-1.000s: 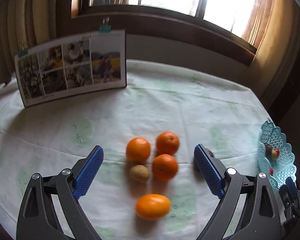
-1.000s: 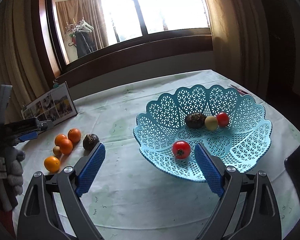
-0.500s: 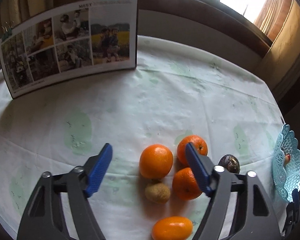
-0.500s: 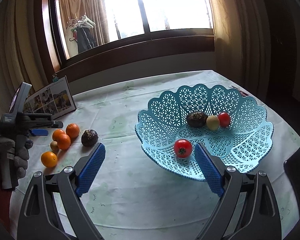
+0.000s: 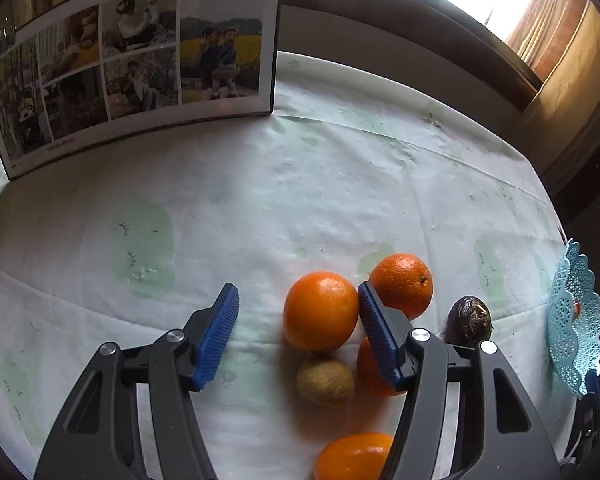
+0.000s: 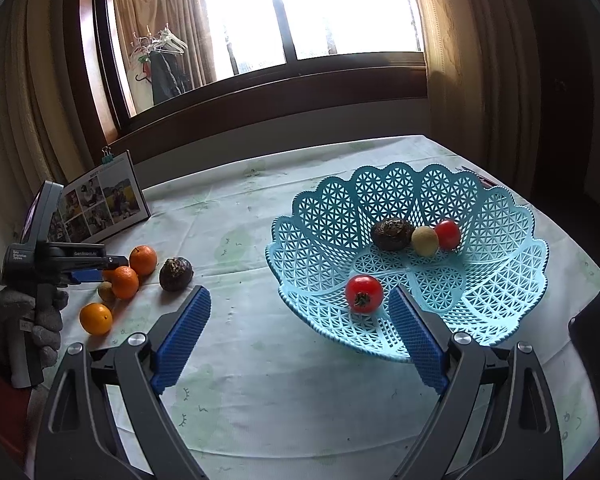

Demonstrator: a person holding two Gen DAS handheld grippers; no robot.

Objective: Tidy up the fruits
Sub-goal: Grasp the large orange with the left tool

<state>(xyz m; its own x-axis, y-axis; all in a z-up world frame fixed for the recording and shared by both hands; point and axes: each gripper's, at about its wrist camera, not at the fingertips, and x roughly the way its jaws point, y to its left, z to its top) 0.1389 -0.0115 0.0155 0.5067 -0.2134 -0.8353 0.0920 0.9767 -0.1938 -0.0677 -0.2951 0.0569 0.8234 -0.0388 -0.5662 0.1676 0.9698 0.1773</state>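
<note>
The left gripper point(image 5: 298, 330) is closing around the nearest round orange point(image 5: 320, 311), one blue pad touching, the other apart. Its neighbours crowd close and could get nudged rolling across the pale green-patterned tablecloth point(image 5: 300, 184). The right gripper point(image 6: 300, 340) hangs wide before the blue lattice plastic basket point(image 6: 500, 280), beneath a curtained window point(image 6: 320, 12).

The left gripper point(image 5: 298, 336) hides part of one orange point(image 5: 374, 368); the frame edge crops another orange point(image 5: 350, 456).
</note>
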